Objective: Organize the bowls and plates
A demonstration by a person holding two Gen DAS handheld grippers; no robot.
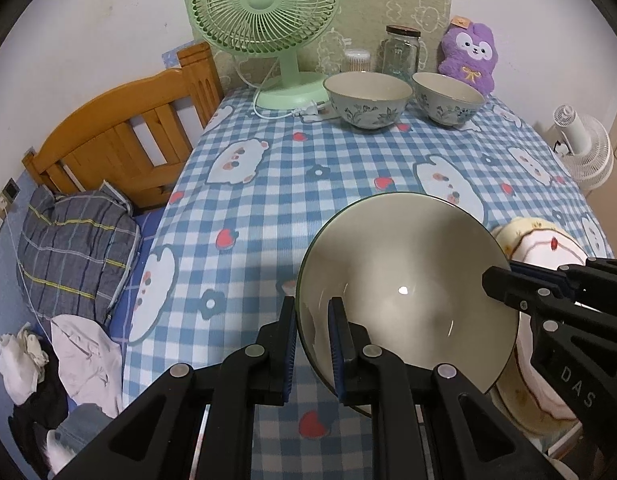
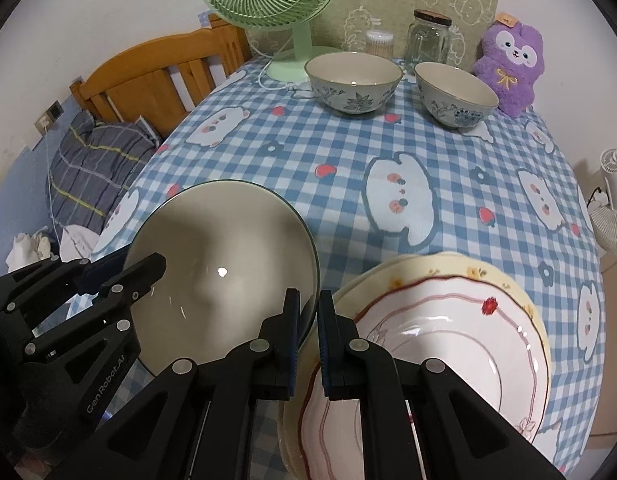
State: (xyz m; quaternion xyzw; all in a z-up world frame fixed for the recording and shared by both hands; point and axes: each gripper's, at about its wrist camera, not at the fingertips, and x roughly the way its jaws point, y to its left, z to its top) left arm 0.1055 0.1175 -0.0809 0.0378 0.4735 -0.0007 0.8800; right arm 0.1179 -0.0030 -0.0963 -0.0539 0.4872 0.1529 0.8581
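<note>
Item: round glazed cream bowl with thin dark-green rim (image 1: 408, 300), smooth and glossy, tipped so its mouth faced up and toward the near edge of the table, held above the blue-and-white checked tablecloth (image 1: 308, 168) near that edge.

Left gripper (image 1: 312, 344): black plastic, blue pads, clamped across the bowl's left rim, one finger inside, one outside. Right gripper (image 2: 308, 336): same make, straddled the bowl's right rim; jaws narrow, though whether the pads pressed the rim could not be told.

Just right of the bowl, at the near right corner: stack of shallow scalloped ceramic plates (image 2: 448, 344), white with red line on top, yellow-bordered beneath.

Far edge: two upright cream bowls with blue floral exteriors (image 1: 368, 98) (image 1: 448, 98), side by side, apart; green plastic desk fan (image 1: 264, 20); clear glass jar (image 1: 400, 54); purple plush toy (image 1: 470, 56).
</note>
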